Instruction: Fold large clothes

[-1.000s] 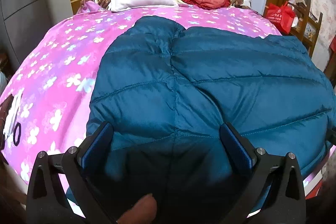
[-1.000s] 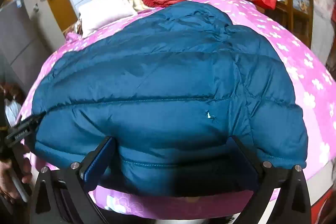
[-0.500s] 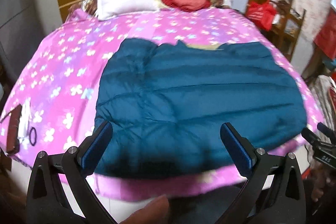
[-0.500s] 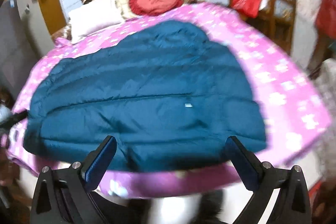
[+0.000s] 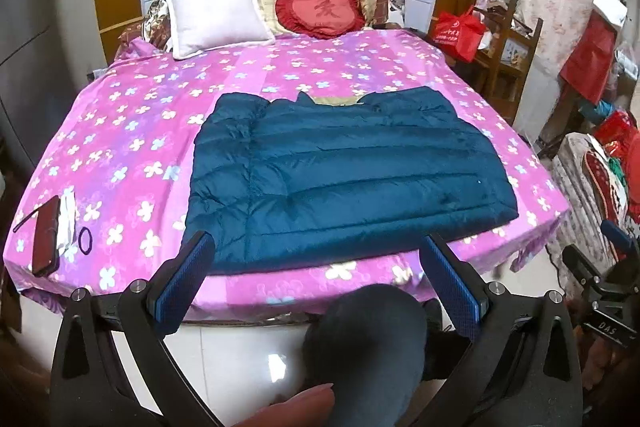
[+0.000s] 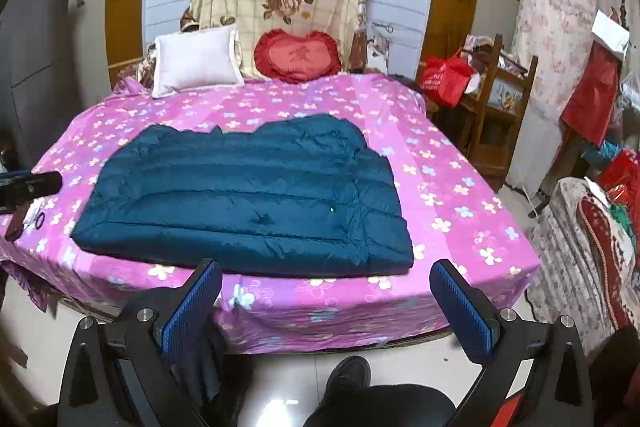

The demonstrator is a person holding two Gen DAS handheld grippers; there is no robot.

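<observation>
Teal down jacket (image 5: 344,179) lay flat on the pink floral bedspread (image 5: 120,147) near the foot edge, apparently sleeves tucked into a rectangle, further folds judged outstanding; left gripper (image 5: 320,275) and right gripper (image 6: 328,291) were both spread wide, empty, clear of it.

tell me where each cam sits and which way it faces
Left wrist: on the left tongs, off the foot of the bed, facing the headboard; open blue pads, a fingertip and a dark knee show.
Right wrist: on the right tongs, further right and back, same heading; open pads, a leg and a shoe show.
Both share the jacket, white pillow and red cushion.
</observation>
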